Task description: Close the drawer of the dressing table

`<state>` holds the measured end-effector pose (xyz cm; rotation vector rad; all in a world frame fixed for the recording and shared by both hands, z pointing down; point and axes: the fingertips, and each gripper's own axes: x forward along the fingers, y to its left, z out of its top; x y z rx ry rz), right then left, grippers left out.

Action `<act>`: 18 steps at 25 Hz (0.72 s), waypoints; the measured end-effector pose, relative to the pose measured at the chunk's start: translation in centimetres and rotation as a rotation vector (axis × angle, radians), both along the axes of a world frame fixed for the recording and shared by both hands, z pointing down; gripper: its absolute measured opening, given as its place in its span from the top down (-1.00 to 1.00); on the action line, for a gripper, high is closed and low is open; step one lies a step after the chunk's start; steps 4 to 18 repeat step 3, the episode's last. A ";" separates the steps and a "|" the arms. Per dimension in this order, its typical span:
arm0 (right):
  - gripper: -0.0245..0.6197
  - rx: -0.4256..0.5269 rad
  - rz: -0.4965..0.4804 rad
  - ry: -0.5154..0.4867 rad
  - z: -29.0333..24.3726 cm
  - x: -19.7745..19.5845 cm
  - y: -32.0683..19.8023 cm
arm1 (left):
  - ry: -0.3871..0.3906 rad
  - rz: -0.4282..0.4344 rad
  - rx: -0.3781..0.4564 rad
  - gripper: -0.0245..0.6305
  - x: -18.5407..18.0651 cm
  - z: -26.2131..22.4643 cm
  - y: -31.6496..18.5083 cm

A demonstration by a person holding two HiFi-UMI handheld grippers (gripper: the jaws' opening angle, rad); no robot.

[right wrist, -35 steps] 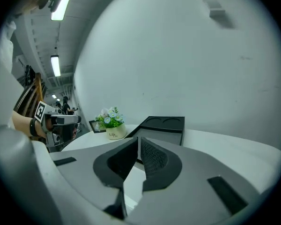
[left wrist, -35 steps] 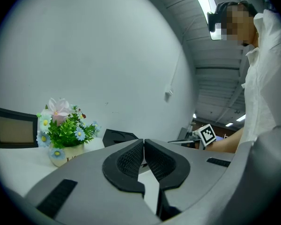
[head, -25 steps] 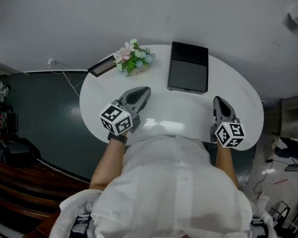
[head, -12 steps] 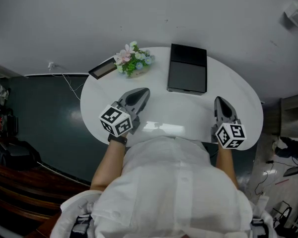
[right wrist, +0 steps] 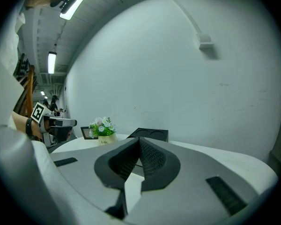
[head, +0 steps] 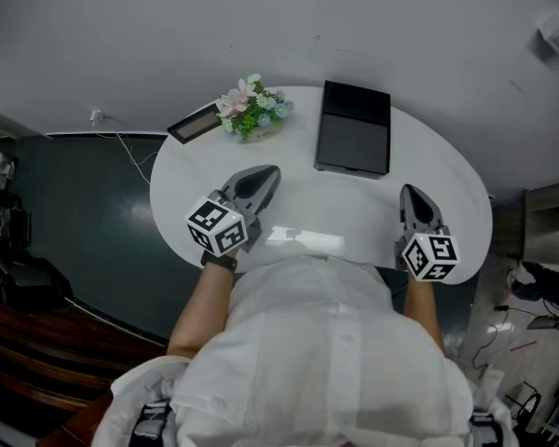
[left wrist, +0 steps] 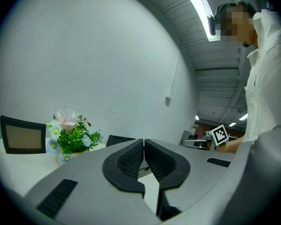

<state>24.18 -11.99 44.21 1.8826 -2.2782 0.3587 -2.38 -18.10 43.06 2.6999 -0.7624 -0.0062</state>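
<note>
Your left gripper (head: 265,175) sits over the left-centre of the white dressing table (head: 335,203), tips angled toward the upper right. In the left gripper view its jaws are pressed together with nothing between them. Your right gripper (head: 412,194) is near the table's right edge, pointing toward the top of the frame. Its jaws are likewise closed tight on nothing in the right gripper view.

The rounded tabletop fills the middle of the head view. I cannot make out its drawer, because your white shirt (head: 326,343) covers the near edge at the lower centre.

Along the far side of the table, a pot of flowers (head: 252,108) stands at the upper left. A small picture frame (head: 193,124) is just beside it, nearer the left rim. A flat black box (head: 354,128) lies right of the flowers, well apart from both grippers.
</note>
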 end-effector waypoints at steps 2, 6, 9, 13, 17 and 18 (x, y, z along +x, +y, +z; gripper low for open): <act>0.90 0.000 -0.005 0.003 -0.1 -0.1 0.0 | 0.001 0.000 -0.001 0.87 0.0 0.0 0.0; 0.90 -0.001 -0.008 0.004 -0.1 -0.2 0.0 | 0.001 0.000 -0.002 0.87 0.0 0.0 0.0; 0.90 -0.001 -0.008 0.004 -0.1 -0.2 0.0 | 0.001 0.000 -0.002 0.87 0.0 0.0 0.0; 0.90 -0.001 -0.008 0.004 -0.1 -0.2 0.0 | 0.001 0.000 -0.002 0.87 0.0 0.0 0.0; 0.90 -0.001 -0.008 0.004 -0.1 -0.2 0.0 | 0.001 0.000 -0.002 0.87 0.0 0.0 0.0; 0.90 -0.001 -0.008 0.004 -0.1 -0.2 0.0 | 0.001 0.000 -0.002 0.87 0.0 0.0 0.0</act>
